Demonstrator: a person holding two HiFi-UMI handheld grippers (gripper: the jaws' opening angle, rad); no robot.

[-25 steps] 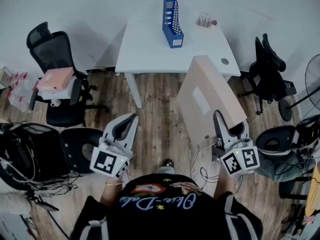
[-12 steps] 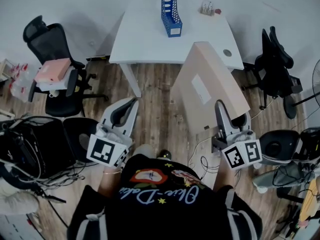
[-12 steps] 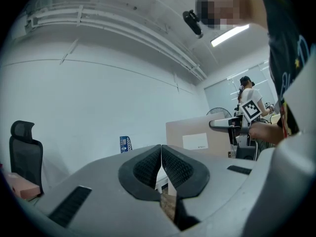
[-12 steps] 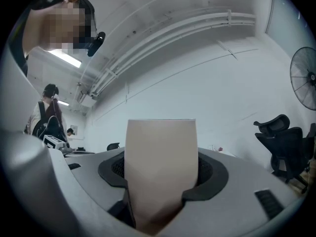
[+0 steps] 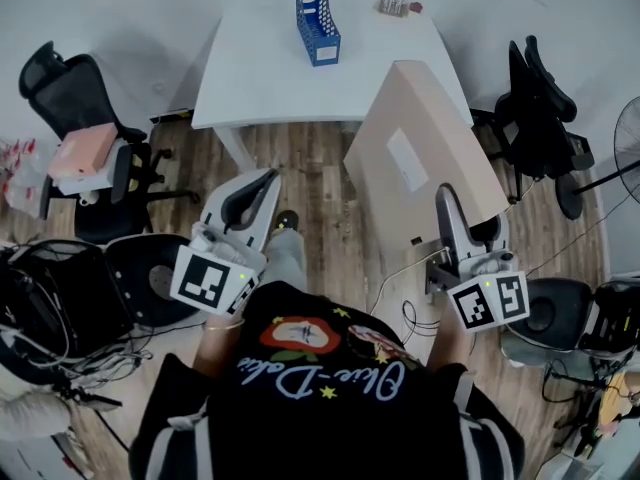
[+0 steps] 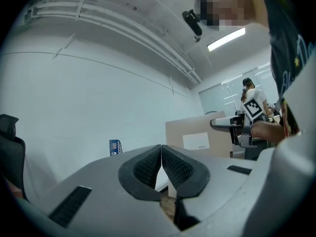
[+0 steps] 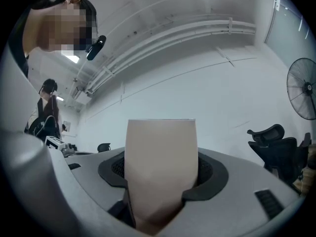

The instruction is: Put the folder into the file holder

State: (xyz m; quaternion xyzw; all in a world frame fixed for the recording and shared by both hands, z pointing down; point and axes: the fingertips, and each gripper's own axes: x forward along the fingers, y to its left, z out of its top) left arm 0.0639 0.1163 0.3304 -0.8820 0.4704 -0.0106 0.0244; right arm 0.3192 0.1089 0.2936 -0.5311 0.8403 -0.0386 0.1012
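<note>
While clamped, folder (image 7: 160, 157) fills right claw (image 5: 446, 206).

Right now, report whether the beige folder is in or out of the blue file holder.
Out: the right gripper holds the beige folder, apart from the blue file holder on the white desk.

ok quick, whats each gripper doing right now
Left gripper: closed, nothing between its jaws.
Right gripper: closed on the folder.

Folder (image 5: 425, 158) nearer the desk (image 5: 260, 78)
</note>
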